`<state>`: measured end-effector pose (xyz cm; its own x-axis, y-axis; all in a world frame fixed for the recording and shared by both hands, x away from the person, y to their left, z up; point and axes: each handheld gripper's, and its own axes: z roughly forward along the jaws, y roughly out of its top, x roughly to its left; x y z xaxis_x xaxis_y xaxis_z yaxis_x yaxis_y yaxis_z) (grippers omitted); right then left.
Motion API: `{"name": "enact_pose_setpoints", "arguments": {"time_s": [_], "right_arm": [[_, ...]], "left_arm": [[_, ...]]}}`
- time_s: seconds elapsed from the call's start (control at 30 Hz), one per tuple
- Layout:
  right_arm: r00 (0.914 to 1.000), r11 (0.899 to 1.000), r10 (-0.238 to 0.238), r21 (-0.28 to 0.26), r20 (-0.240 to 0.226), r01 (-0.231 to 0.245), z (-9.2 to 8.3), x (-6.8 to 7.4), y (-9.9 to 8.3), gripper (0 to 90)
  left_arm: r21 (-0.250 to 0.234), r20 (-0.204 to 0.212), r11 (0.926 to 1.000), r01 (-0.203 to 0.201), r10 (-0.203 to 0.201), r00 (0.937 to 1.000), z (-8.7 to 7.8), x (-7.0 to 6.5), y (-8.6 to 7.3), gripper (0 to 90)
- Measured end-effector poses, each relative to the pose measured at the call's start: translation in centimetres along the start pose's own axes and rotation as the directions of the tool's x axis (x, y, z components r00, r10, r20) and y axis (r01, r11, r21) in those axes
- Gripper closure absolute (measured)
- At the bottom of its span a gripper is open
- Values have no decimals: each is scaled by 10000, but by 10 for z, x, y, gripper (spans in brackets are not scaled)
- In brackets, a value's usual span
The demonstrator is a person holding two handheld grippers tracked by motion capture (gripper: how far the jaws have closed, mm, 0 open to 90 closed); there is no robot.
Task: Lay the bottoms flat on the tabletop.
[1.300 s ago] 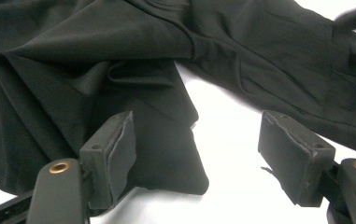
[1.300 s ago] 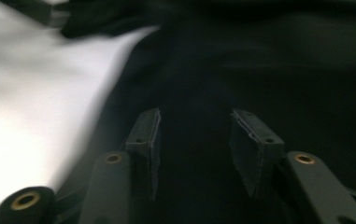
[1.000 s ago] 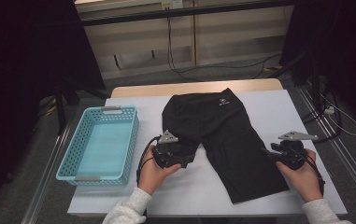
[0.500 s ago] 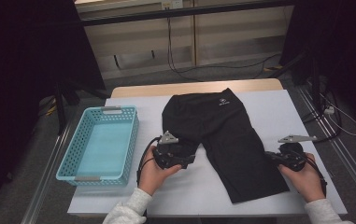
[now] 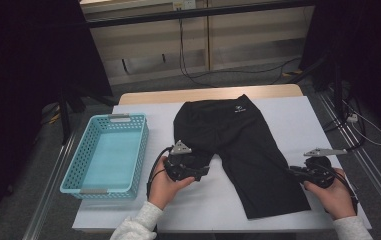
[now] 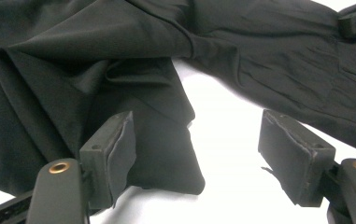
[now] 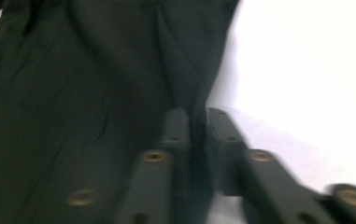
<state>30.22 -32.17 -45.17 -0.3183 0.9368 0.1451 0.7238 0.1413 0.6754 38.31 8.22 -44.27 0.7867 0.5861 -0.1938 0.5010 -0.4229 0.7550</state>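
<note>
Right tongs (image 7: 195,140) have just closed and eased, now pinching the shorts' (image 5: 238,145) right edge; left tongs (image 6: 199,149) gape over the bunched leg, ungripped.

The shorts (image 5: 238,150) lie on the table (image 5: 298,115) between my hands; the basket (image 5: 109,152) sits to their left.
</note>
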Motion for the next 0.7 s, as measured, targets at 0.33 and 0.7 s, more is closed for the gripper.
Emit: {"name": "enact_pose_setpoints", "arguments": {"time_s": [0.33, 0.7], "right_arm": [[9992, 9951, -75, -979, 401, 114, 24, -4, 34, 493], [9989, 9981, 59, -616, 456, -31, 56, -12, 50, 774]], "left_arm": [[-111, -104, 9999, 68, -69, 9999, -5, 2, 0, 267], [-109, -153, 9999, 110, -112, 9998, -8, 4, 0, 265]]}}
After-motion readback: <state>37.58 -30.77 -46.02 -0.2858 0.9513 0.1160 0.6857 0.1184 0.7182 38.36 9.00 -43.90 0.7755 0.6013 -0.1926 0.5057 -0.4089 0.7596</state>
